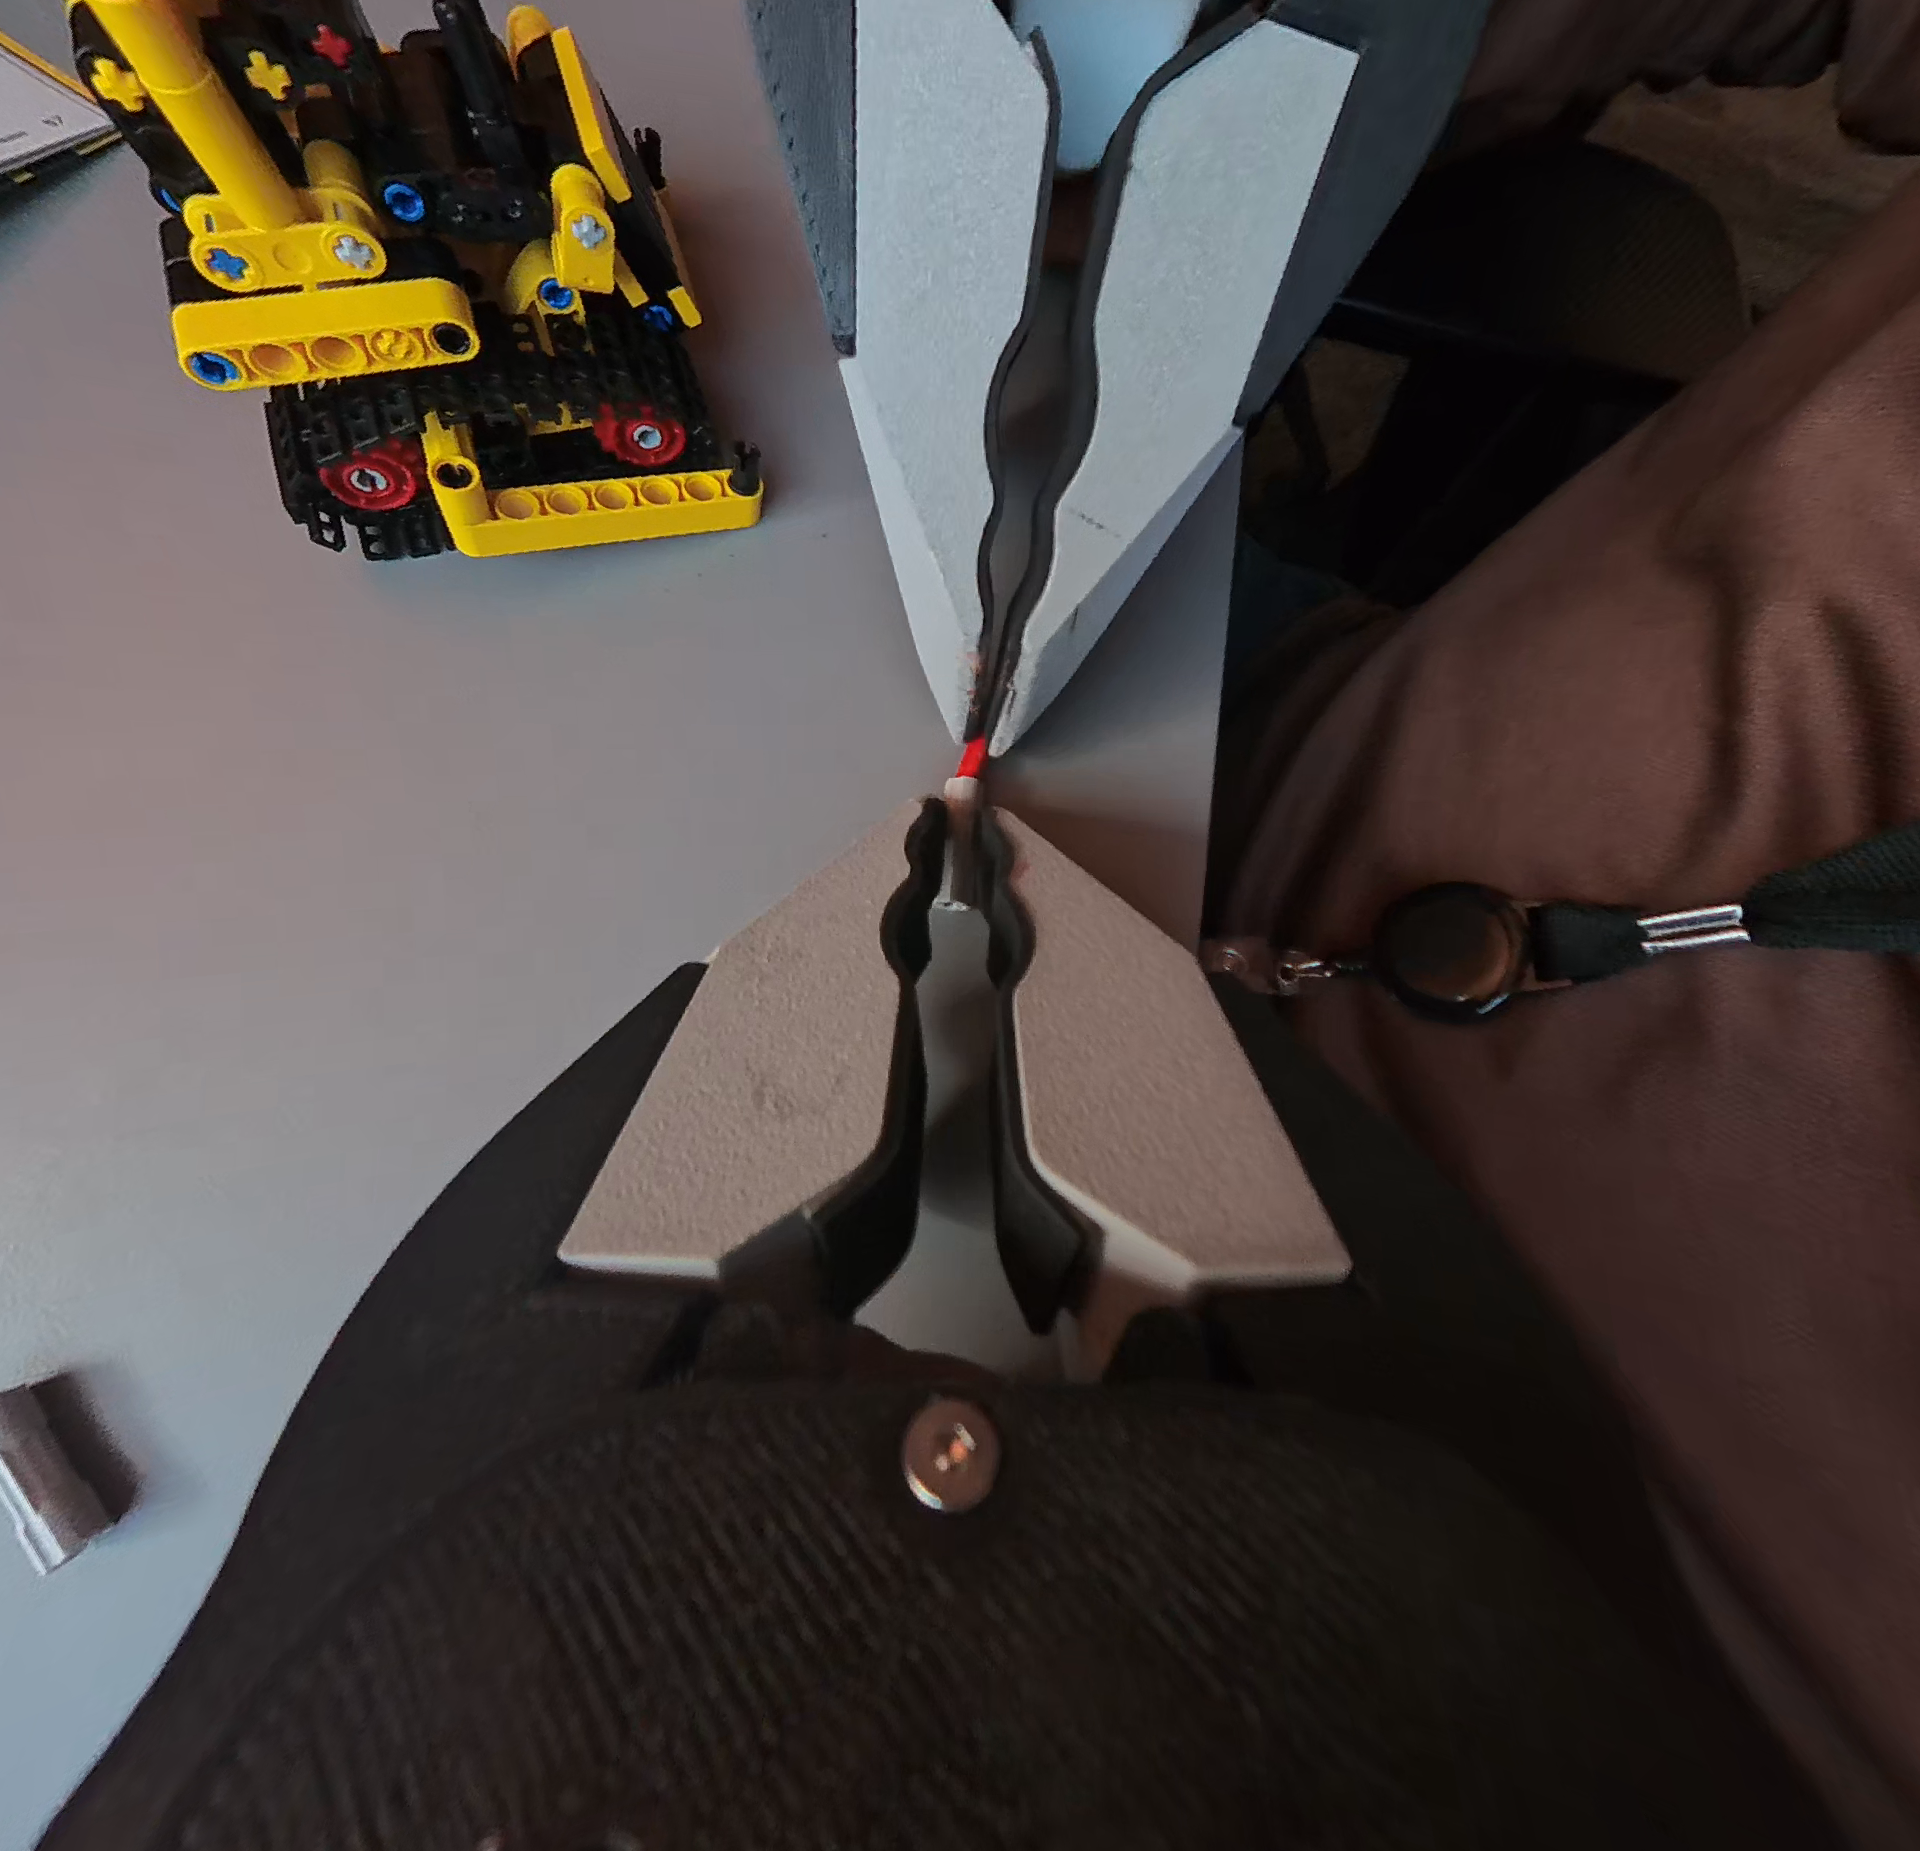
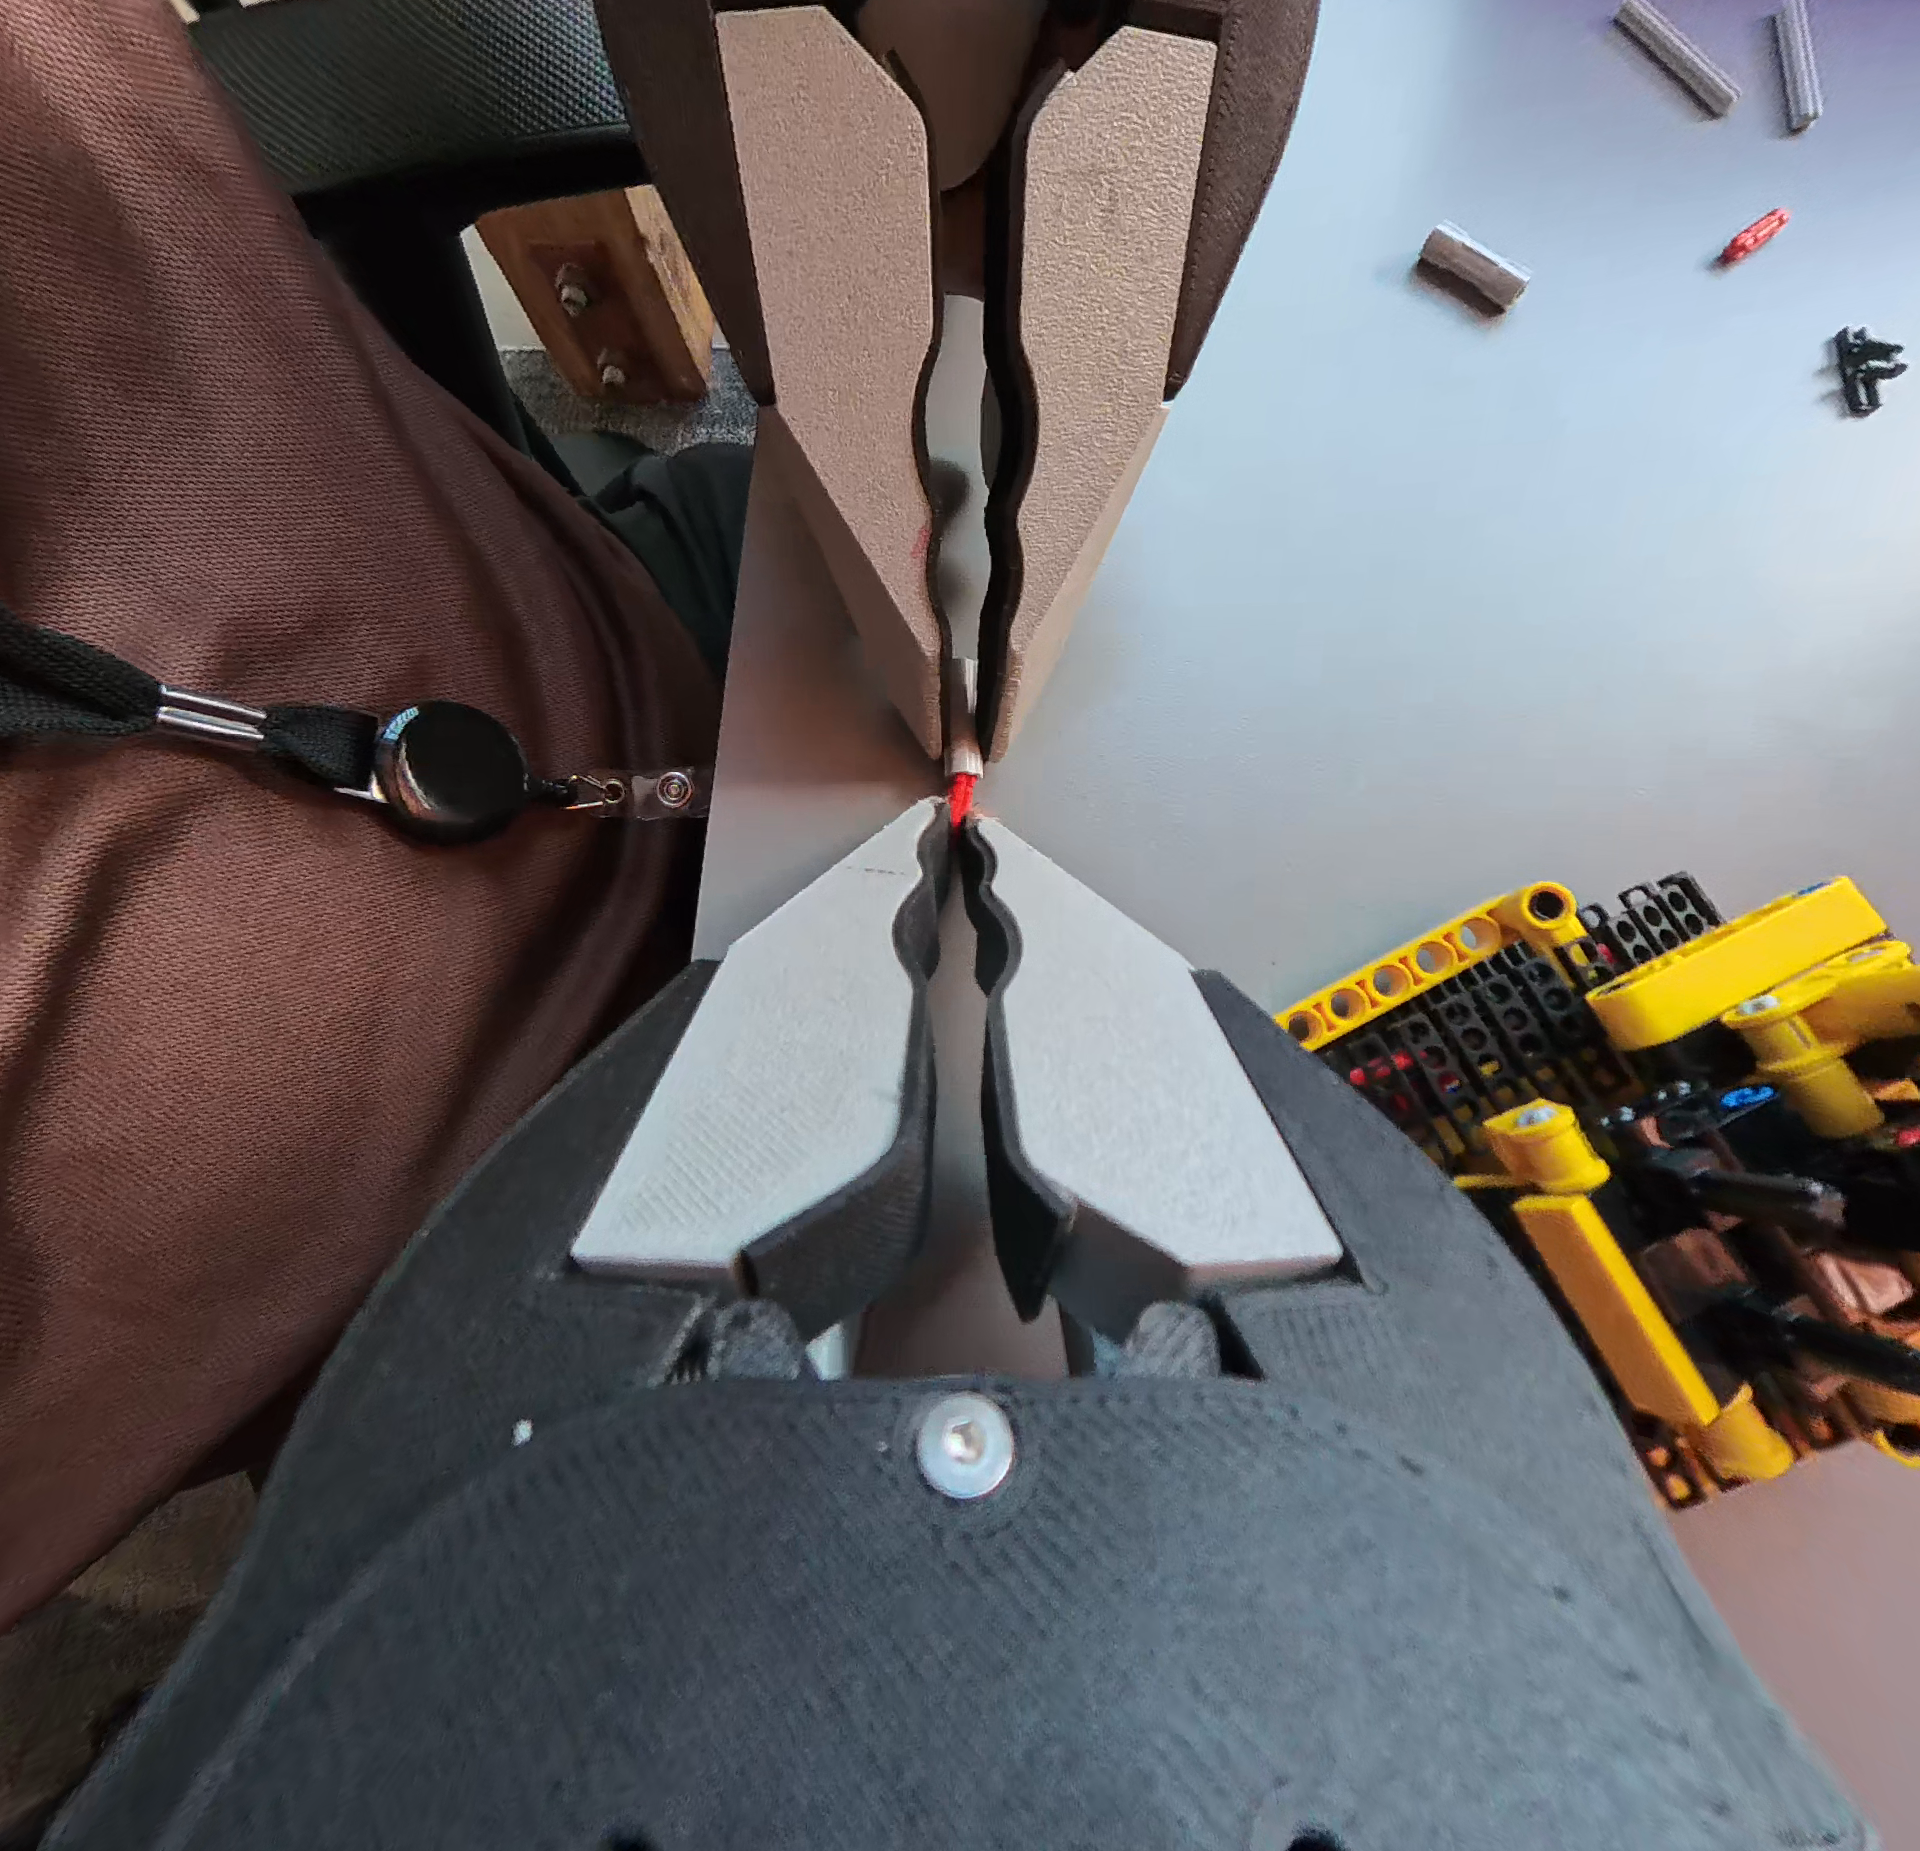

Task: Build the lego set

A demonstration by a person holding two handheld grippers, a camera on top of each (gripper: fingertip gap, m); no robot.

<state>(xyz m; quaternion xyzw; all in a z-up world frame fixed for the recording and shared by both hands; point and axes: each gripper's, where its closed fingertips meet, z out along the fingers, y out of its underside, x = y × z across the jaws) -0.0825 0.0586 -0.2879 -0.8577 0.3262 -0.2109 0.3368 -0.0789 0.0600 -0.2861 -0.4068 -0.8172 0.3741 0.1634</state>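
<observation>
In the left wrist view my left gripper (image 1: 961,827) is shut on a small grey sleeve piece (image 1: 958,856). My right gripper (image 1: 982,733) reaches in from the top, shut on a thin red pin (image 1: 971,759). The pin's tip meets the sleeve's end. In the right wrist view my right gripper (image 2: 956,831) holds the red pin (image 2: 962,795), and the left gripper (image 2: 971,743) holds the grey sleeve (image 2: 963,762) from above. The yellow and black lego vehicle (image 1: 436,326) stands on the grey table (image 1: 520,866), apart from both grippers. It also shows in the right wrist view (image 2: 1621,1105).
Loose parts lie on the table: two grey axles (image 2: 1675,56), a grey block (image 2: 1472,269), a red pin (image 2: 1754,235), black connectors (image 2: 1867,367). A person in brown clothing (image 1: 1558,762) with a black badge reel (image 1: 1455,949) sits at the table edge. A booklet corner (image 1: 42,118) shows far left. Less than 4 cm separates the two grippers' tips. The grey block (image 2: 1472,269) is about 15 cm from both grippers' fingertips. Look for it in the left wrist view (image 1: 51,1459) too.
</observation>
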